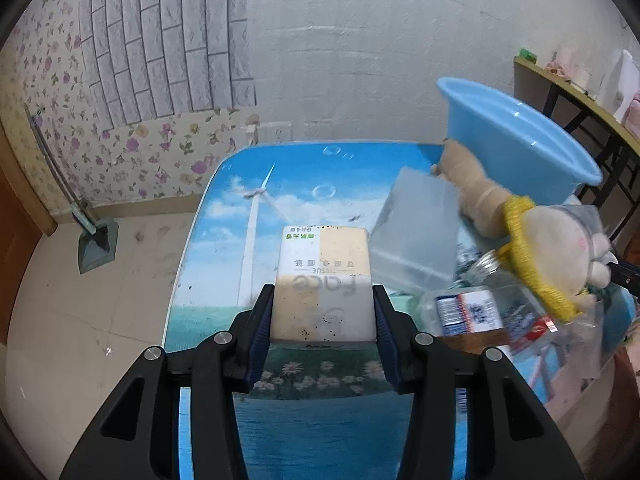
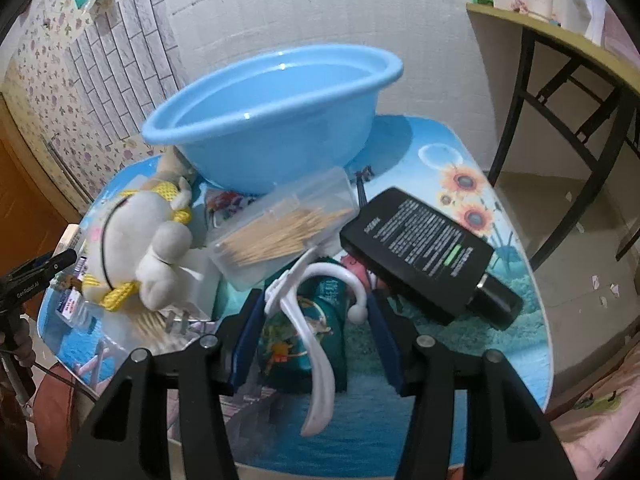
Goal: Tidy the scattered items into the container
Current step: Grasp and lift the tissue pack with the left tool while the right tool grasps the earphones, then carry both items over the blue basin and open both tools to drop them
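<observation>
Clamped between the left gripper's [image 1: 323,312] jaws, a tissue pack [image 1: 325,280] is held above the table [image 1: 248,200], ready to be carried to the blue basin [image 1: 516,140] at two o'clock. Right gripper [image 2: 312,320] hangs spread around a white hook [image 2: 308,312], not yet squeezing.

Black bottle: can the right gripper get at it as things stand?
Probably yes. The black bottle lies flat on the table, uncovered, just right of the open right gripper. But the white hanger and teal packet sit between its fingers, so it must shift right.
</observation>
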`<state>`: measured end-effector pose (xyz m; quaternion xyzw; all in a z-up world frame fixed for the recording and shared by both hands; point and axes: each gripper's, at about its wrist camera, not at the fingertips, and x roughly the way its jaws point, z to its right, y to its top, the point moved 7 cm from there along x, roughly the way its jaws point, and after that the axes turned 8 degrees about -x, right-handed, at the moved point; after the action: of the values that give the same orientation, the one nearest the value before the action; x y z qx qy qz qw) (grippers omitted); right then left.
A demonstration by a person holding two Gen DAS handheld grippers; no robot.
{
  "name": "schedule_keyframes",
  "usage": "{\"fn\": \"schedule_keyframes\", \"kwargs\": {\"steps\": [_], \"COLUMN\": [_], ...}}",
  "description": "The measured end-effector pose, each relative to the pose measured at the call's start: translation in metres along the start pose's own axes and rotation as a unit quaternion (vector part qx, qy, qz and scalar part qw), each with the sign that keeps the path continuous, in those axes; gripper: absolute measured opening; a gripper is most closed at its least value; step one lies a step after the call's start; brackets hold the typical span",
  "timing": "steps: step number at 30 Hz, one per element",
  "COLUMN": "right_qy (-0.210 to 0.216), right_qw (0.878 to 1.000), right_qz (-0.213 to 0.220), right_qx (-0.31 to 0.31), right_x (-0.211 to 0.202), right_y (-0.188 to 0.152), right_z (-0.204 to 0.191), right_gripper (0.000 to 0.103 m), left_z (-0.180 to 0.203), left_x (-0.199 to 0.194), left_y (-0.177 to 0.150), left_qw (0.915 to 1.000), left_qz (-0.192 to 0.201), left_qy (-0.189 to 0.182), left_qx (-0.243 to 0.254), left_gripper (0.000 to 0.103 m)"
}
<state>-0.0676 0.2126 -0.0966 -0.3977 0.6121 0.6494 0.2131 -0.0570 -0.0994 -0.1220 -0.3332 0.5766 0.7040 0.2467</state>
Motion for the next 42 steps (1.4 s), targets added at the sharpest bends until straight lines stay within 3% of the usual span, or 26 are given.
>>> {"fn": "schedule_keyframes", "kwargs": {"steps": [8, 18, 26, 34, 42], "right_qy": [0.011, 0.027, 0.047, 0.069, 0.070], "right_qw": [0.999, 0.997, 0.991, 0.987, 0.988], "right_qz": [0.039, 0.074, 0.126, 0.144, 0.133], "right_qx": [-0.004, -0.006, -0.021, -0.030, -0.022], "right_x": [-0.029, -0.048, -0.070, -0.055, -0.021], "right_y": [0.012, 0.028, 0.066, 0.098, 0.113], "right_z": [-0.006, -0.006, -0.012, -0.016, -0.005], "right_gripper": [0.051, 0.051, 0.051, 0.051, 0.051], "left_z": [0.034, 0.084, 0.141, 0.189, 0.208], "left_x": [-0.030, -0.046, -0.046, -0.022, 0.010], "left_y": [0.022, 0.042, 0.064, 0.080, 0.076], "left_qw": [0.9989, 0.9956, 0.9895, 0.9861, 0.9858], "left_qz": [0.032, 0.044, 0.054, 0.047, 0.027], "left_qy": [-0.029, -0.060, -0.100, -0.120, -0.102], "left_qx": [0.021, 0.057, 0.089, 0.105, 0.131], "left_gripper": [0.045, 0.045, 0.045, 0.046, 0.046]}}
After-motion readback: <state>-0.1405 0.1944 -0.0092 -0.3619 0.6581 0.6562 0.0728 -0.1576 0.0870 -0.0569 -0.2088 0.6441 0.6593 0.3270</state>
